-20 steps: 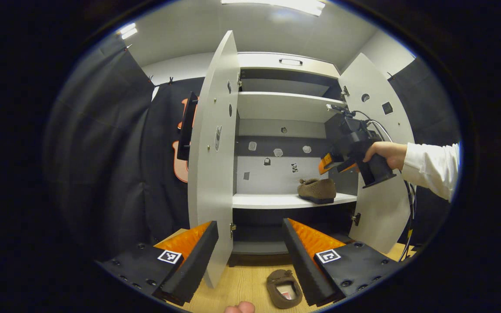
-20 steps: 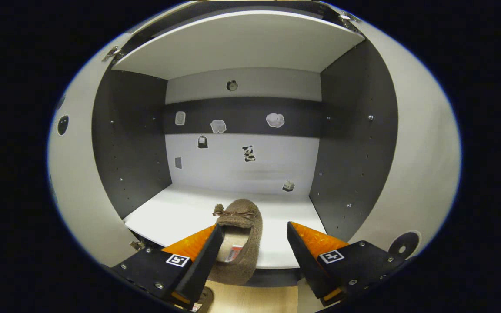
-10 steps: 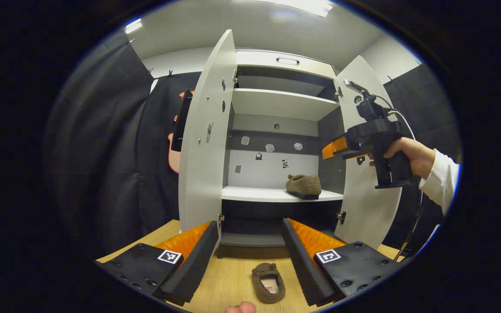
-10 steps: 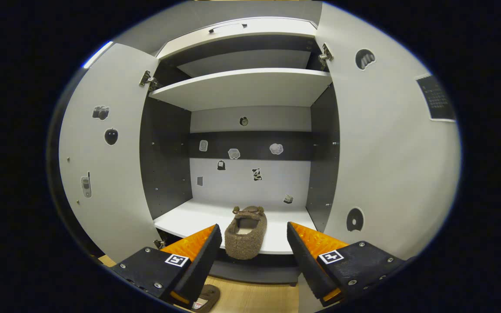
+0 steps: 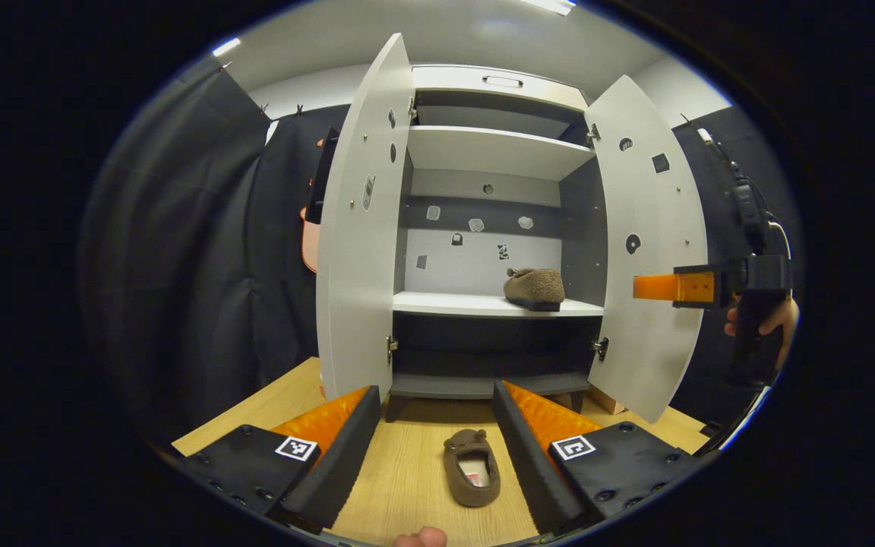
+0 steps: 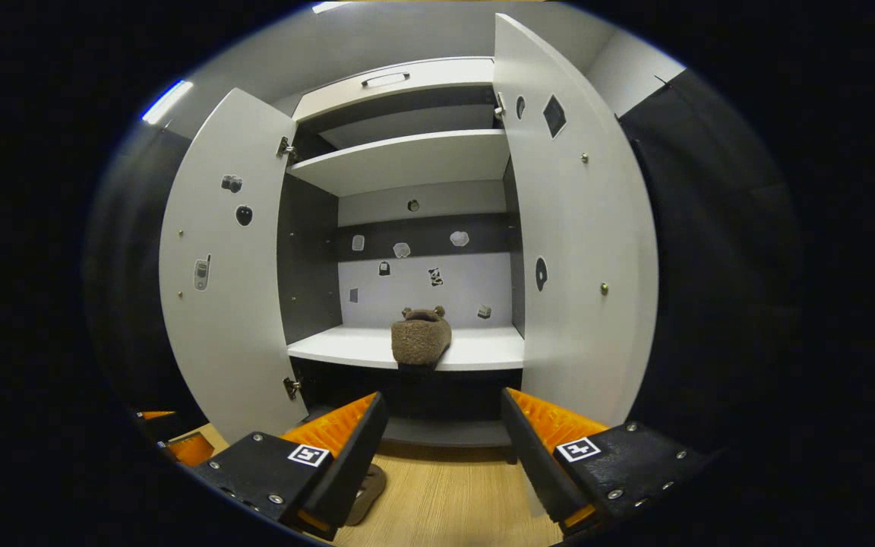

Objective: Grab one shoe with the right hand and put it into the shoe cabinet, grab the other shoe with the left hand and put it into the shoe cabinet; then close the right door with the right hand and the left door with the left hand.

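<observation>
Shoe cabinet [image 5: 483, 152]: straight ahead of both grippers' fingers, standing on a wooden floor [image 5: 407, 486].
Left door [image 5: 358, 228]: swung open, ahead of the left gripper's left finger.
Right door [image 6: 574, 228]: swung open, just beyond the right gripper's right finger.
Middle shelf [image 6: 475, 353]: ahead of and above the right gripper's fingertips; carries one slipper.
Left gripper [image 5: 431, 429]: fingers spread wide, nothing between them.
Right gripper [image 6: 443, 439]: fingers spread wide, gripping nothing; in the left gripper view it sits far to the right, held by a hand [image 5: 775, 323].
Brown slipper on shelf [image 6: 421, 338]: on the middle shelf, ahead of the gap between the right gripper's fingers.
Brown slipper on floor [image 5: 472, 477]: between the left gripper's fingers, nearer the right one, untouched.
</observation>
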Available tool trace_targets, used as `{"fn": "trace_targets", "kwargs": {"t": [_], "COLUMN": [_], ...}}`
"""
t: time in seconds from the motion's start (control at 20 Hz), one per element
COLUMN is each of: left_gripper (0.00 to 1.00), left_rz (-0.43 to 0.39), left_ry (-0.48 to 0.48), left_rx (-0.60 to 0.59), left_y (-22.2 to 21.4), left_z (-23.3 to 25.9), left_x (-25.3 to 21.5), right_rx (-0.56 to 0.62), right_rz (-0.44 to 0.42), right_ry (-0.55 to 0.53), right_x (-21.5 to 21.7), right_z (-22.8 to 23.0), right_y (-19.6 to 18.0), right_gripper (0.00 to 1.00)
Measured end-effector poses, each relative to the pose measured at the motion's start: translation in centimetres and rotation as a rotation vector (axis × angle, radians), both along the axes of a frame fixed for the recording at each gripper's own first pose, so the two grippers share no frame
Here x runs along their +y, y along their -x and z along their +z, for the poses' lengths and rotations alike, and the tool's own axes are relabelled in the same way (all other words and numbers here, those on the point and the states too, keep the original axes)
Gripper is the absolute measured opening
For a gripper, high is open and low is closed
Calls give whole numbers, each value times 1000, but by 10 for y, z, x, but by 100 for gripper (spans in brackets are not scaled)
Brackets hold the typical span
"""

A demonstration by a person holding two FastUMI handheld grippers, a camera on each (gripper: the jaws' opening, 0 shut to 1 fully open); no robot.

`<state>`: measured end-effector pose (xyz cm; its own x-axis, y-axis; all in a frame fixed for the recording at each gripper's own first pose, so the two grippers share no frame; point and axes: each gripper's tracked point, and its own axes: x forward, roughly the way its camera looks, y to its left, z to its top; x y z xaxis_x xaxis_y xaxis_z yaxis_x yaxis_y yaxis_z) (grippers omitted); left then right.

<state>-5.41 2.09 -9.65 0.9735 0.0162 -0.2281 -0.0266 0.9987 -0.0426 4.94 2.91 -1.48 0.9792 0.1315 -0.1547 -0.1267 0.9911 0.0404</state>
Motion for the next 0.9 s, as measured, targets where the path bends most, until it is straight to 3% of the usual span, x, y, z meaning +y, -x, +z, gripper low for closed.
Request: {"fn": "trace_targets", "kwargs": {"t": [0.1, 0.2, 0.3, 0.45, 0.65, 0.9], "left_gripper": [96, 96, 96, 97, 98, 98], "left_rz": [-31, -139, -238, -306, -282, -183], "left_ry": [20, 39, 81, 90, 8, 21], "left_rx": [24, 101, 196, 357, 605, 685], "left_y": [-12, -22, -30, -45, -48, -77], "left_z": [-7, -33, -65, -125, -224, -285], "left_x": [-12, -35, -51, -55, -39, -14], "right_rx": [-41, -68, -66, -60, -50, -46], "right_rz": [-13, -18, -14, -17, -13, -26], "right_ry": [13, 10, -10, -1, -13, -1], "right_x": [-5, -6, -5, -11, -16, -29], "right_z": [7, 10, 6, 1, -7, -13], "right_y": [16, 28, 40, 52, 64, 62], "right_gripper": [93, 93, 93, 93, 93, 93]}}
